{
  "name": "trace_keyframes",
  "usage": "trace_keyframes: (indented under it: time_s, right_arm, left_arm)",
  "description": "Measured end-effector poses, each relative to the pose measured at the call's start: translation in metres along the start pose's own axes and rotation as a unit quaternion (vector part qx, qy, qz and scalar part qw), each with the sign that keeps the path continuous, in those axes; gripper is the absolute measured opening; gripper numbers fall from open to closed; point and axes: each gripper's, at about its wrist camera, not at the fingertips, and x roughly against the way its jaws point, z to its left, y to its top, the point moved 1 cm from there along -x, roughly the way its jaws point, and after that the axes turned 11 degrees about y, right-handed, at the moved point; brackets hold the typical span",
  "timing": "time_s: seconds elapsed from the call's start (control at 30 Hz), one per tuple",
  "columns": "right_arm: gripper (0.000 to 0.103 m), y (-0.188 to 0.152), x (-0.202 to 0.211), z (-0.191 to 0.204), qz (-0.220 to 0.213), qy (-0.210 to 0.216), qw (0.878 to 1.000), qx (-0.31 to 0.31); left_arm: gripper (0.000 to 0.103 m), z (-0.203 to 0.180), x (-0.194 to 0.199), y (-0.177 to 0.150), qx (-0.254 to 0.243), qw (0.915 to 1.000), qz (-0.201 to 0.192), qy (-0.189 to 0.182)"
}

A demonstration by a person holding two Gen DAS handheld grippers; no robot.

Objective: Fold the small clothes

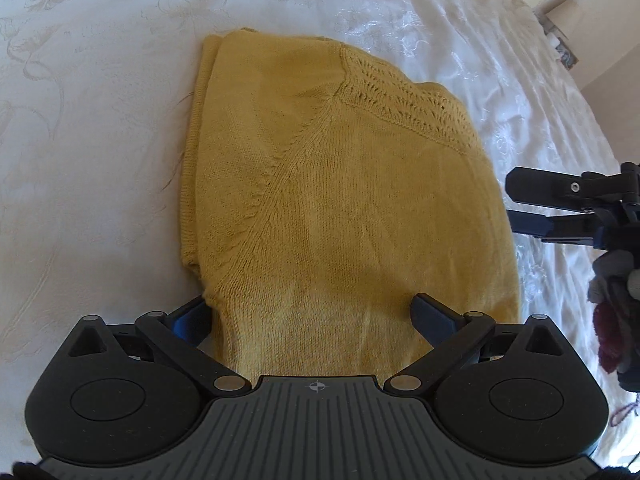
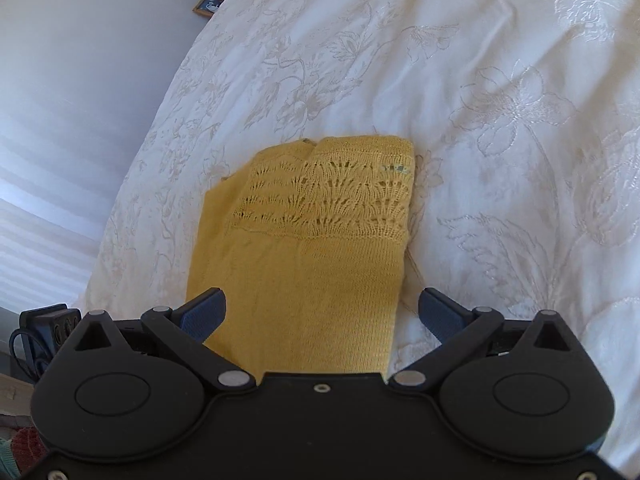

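White embroidered bedspread (image 1: 100, 120) carries the mustard-yellow knitted sweater (image 1: 340, 200), already folded into a compact rectangle, both the left gripper (image 1: 312, 312) and right gripper (image 2: 320, 312) wide-jawed and empty, so perhaps one fold remains.

The near end of the yellow knitted garment (image 1: 340, 208) is disappearing under the left gripper (image 1: 314, 314) body, so its hem is not showing; the right wrist view is hiding it likewise. The right gripper (image 1: 520, 208) is running off the picture's right edge, its body cut away. Beside it, a dark red and grey bundle (image 1: 612, 320) is lying partly cropped and too blurred to identify.
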Motion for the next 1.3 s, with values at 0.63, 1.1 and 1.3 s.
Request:
trace_keyframes:
  time_s: [0.63,1.1,1.3]
  right_arm:
    - [0.103,0.038,-0.049,-0.012,0.018,0.082,0.996,0.001]
    - [0.085,0.037,-0.046,-0.008,0.038,0.059,0.998,0.004]
    - [0.044,0.034,-0.031,0.002,0.026,0.027,0.999,0.015]
  left_arm:
    - [0.103,0.002,-0.012,0.025,0.013,0.9927,-0.02,-0.119]
    - [0.071,0.013,-0.002,-0.004,0.079,0.9921,-0.002,-0.097]
    - [0.019,0.011,0.004,0.003,0.078,0.991,0.012,-0.108]
